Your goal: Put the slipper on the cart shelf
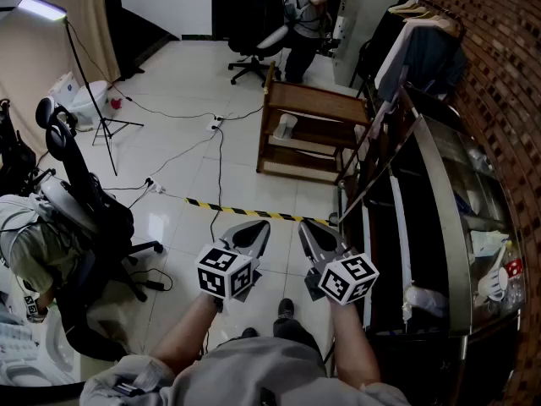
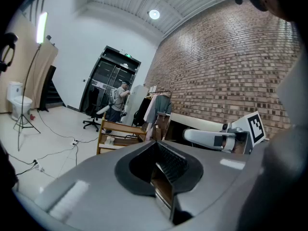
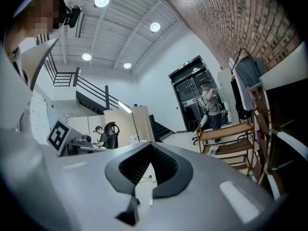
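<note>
Both pairs of fingers are pressed together with nothing between them: the left gripper (image 1: 252,233) and the right gripper (image 1: 314,237) are held side by side close to the person's body, tips pointing forward over bare floor. Just beyond the fingertips a strip of yellow-and-black tape (image 1: 245,211) crosses the tiles. Well ahead of both, slightly toward the right fingers' side, stands the wooden cart (image 1: 314,101). A pale slipper (image 1: 286,126) lies on its middle shelf (image 1: 325,132), toward the end nearer the left fingers. Further off, past the cart, a person (image 1: 303,11) stands by an office chair (image 1: 254,51). Judged from this, no carrying is in hand. Either the placing is done and the grippers are clear of it, or a second slipper is wanted, and none shows in any view. If more is to be done, the next move calls for finding that slipper, parting the fingers and closing them on it before walking up to the shelf
</note>
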